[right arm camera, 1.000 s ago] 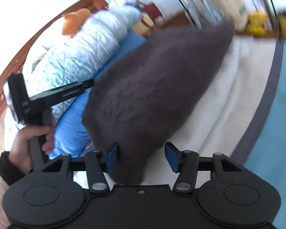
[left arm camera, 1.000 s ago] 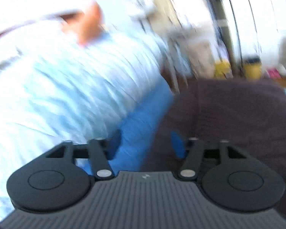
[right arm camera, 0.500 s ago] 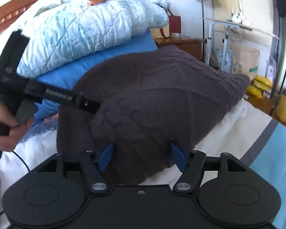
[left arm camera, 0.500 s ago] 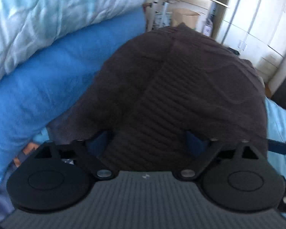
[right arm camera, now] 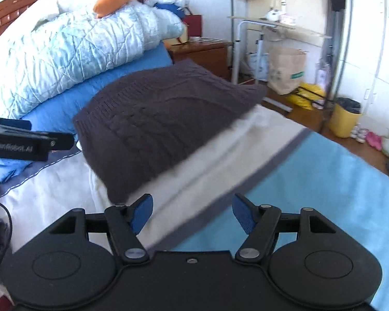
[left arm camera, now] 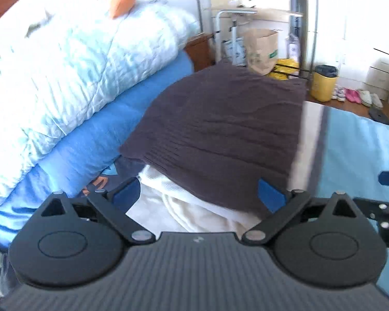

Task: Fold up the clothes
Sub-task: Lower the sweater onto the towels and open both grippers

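On the bed (right arm camera: 324,181), against the blue pillow (left arm camera: 96,134) at its head, the folded brown sweater (left arm camera: 220,129) lies on a white cloth (right arm camera: 220,160), while my left gripper (left arm camera: 198,194) is opening wide and my right gripper (right arm camera: 192,213) stands open, both empty.

— What sort of place is this?

— A bedroom in a home. A bed (right arm camera: 311,181) lies under the jaws, with a quilt (right arm camera: 72,49) and a wooden headboard (right arm camera: 10,7) beyond them to the left.

— Anything else homely?

— Ahead of the jaws stand a nightstand (right arm camera: 205,54) and a paper bag (right arm camera: 285,70); farther right are a yellow bin (right arm camera: 346,119), shoes (right arm camera: 373,140) on the floor and white wardrobe doors (left arm camera: 363,26).
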A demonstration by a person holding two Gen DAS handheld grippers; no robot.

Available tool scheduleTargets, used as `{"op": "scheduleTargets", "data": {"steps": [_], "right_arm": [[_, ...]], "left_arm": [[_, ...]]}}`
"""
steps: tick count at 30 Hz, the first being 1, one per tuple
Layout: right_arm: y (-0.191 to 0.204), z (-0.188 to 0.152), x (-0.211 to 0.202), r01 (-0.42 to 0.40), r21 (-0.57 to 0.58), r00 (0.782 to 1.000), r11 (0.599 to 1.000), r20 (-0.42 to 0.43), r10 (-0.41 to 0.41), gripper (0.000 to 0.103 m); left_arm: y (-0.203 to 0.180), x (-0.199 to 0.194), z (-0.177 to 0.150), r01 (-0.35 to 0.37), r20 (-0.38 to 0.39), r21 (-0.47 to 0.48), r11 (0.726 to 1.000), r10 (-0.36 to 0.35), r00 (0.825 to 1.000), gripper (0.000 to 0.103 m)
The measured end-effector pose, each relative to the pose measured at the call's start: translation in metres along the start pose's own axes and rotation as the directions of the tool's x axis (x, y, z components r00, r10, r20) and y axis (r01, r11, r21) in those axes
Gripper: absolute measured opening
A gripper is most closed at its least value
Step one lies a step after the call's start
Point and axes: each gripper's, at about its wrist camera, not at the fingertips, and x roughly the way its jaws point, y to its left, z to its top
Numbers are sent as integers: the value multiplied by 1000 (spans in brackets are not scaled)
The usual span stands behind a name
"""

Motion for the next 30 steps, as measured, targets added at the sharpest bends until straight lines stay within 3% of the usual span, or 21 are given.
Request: {"op": "scheduleTargets", "data": {"steps": [4,8,12,17,25,30], "right_arm": [[-14,-14,-58,-4,78,999,997,49,0,83],[-21,-25,-103,-27,106,987,994,163,10,83],[-23,-40,-135,-10,180,979,984,201,-26,83],[-21,-61,-160,28,206,976,978,206,-71,84],[-26,-85,-191,48,304,975,952,193,-110,84],[-28,-95,-197,95,324,978,941,144,-148,84]], "left_arm": [[-30,-46,-10,53,10,14,998,-53,999,101],[-53,-84,-15,120,32,22,993,-120,992,101],[-73,-103,-24,140,34,66,988,-142,989,101],[-96,-130,-44,136,25,168,976,-142,989,102],[-112,-156,-52,136,47,170,976,-146,988,102],[-119,-158,-63,153,5,167,974,-156,988,102]]}}
